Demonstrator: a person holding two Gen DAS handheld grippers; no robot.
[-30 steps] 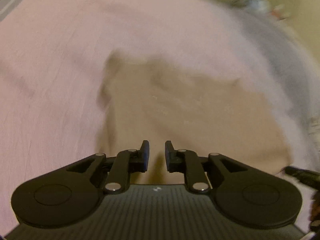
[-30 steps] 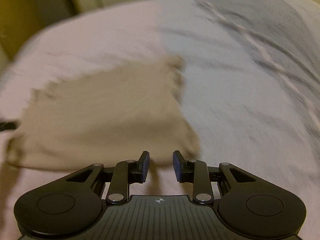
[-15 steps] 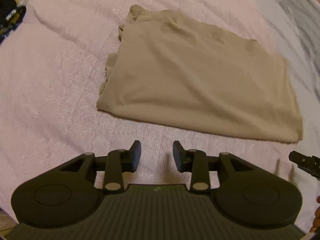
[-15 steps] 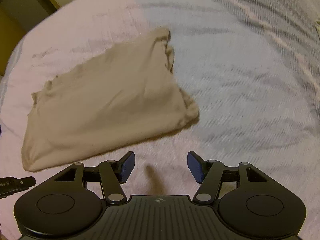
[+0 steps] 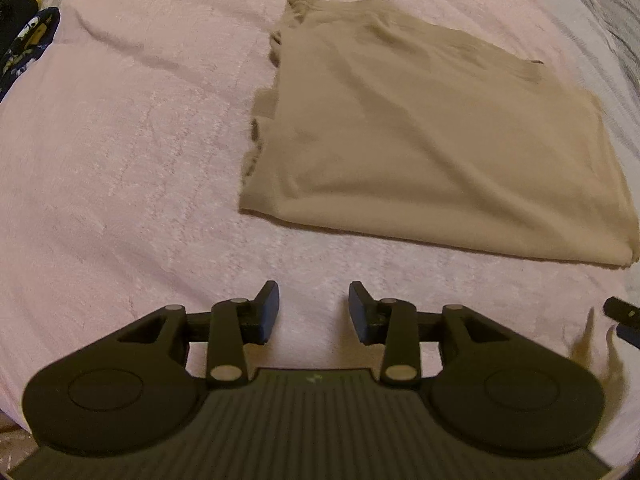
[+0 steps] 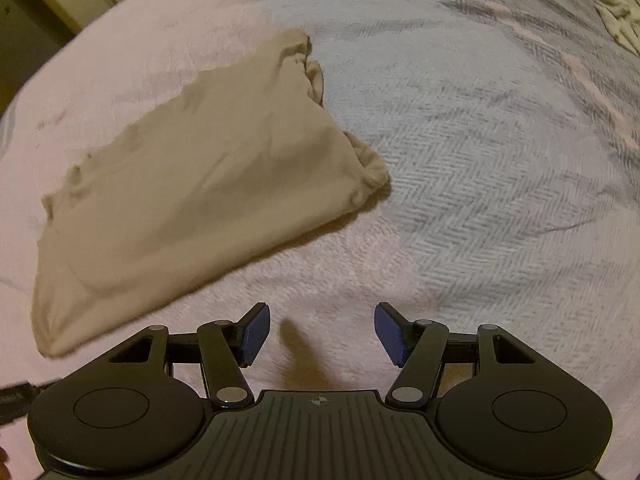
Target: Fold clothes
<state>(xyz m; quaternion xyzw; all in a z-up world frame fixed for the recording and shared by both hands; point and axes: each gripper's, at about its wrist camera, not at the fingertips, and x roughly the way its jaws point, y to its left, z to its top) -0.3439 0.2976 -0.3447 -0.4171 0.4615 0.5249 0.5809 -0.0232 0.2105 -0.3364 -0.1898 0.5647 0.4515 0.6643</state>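
A beige garment (image 5: pixel 432 132) lies folded into a flat rectangle on the pink blanket (image 5: pixel 120 140). My left gripper (image 5: pixel 314 304) hovers just short of its near edge, a little left of the middle. Its jaws are opening and only blanket shows between them. In the right wrist view the same garment (image 6: pixel 200 184) lies to the upper left. My right gripper (image 6: pixel 322 328) stands open and wide over bare blanket near the garment's near right corner, holding nothing. A tip of the right gripper (image 5: pixel 622 312) shows at the left wrist view's right edge.
A grey herringbone blanket (image 6: pixel 480 160) covers the bed to the right of the garment. A dark printed cloth (image 5: pixel 24 44) lies at the far left edge of the bed. A pale crumpled cloth (image 6: pixel 616 12) sits at the far right.
Both grippers have opened and drawn back from the beige garment, which now lies flat and still. The left gripper has pulled away toward the near side and risen.
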